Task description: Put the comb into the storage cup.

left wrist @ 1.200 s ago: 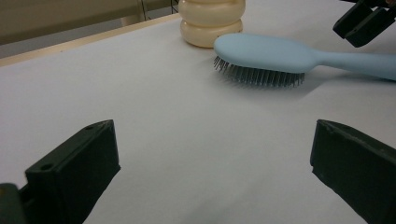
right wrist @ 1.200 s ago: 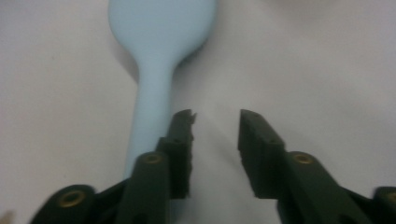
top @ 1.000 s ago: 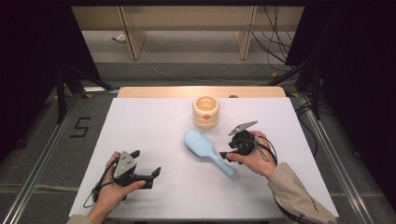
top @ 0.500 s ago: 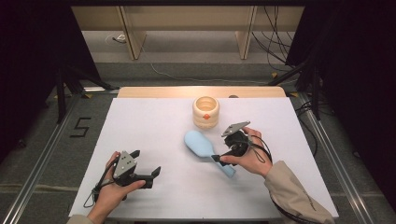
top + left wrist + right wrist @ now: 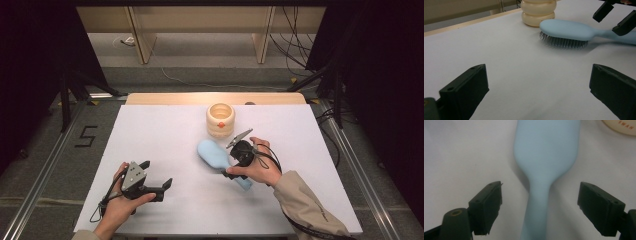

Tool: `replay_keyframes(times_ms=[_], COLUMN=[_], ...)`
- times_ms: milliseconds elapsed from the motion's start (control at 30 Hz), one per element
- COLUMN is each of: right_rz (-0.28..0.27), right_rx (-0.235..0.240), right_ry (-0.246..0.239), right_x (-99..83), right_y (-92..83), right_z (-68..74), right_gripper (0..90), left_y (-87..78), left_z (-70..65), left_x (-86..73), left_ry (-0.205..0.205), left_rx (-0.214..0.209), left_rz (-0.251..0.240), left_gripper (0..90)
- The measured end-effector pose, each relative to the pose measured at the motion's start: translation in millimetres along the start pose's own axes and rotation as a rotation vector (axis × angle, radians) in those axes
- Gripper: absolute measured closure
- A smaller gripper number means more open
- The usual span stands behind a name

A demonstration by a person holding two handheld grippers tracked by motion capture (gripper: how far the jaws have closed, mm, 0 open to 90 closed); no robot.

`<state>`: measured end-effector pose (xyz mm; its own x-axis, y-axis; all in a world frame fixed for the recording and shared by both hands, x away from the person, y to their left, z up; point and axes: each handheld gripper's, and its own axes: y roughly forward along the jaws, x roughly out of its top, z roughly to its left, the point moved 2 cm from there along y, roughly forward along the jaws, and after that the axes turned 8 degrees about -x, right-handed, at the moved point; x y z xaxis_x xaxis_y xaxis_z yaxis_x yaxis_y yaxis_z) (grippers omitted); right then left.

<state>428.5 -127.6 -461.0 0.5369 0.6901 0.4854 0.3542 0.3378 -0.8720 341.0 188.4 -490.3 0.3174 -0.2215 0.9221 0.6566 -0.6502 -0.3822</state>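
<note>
cream holder (image 5: 220,120) just behind hairbrush (image 5: 215,155), sides free

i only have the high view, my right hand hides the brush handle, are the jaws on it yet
Observer: No. In the right gripper view the right gripper straddles the handle of the hairbrush, pads clear on both sides.
Operator: bristles up or down
Observer: Down. The left gripper view shows them on the white table.
Operator: is the brush touching the cream cup
Observer: That view shows the cup close behind the brush head; I cannot tell whether they touch.
</note>
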Motion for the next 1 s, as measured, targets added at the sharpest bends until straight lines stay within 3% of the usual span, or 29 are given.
replay_keyframes(times_ms=[400,600,1000], right_rz=[0.087,0.142,0.171], right_rx=[0.003,0.0,-0.021], right_ry=[-0.022,-0.005,-0.009], right_x=[5.7,9.6,12.7], right_y=[17.5,23.7,28.1], right_z=[4.4,6.8,7.0], right_gripper=[25.8,31.6,38.7], left_y=[-0.2,-0.1,-0.6], left_z=[0.2,0.3,0.2], left_x=[0.0,-0.2,0.1], left_ry=[0.0,-0.001,-0.002], left_rx=[0.001,0.0,0.001], left_rz=[0.0,0.0,-0.003], left_gripper=[1.6,1.8,2.1])
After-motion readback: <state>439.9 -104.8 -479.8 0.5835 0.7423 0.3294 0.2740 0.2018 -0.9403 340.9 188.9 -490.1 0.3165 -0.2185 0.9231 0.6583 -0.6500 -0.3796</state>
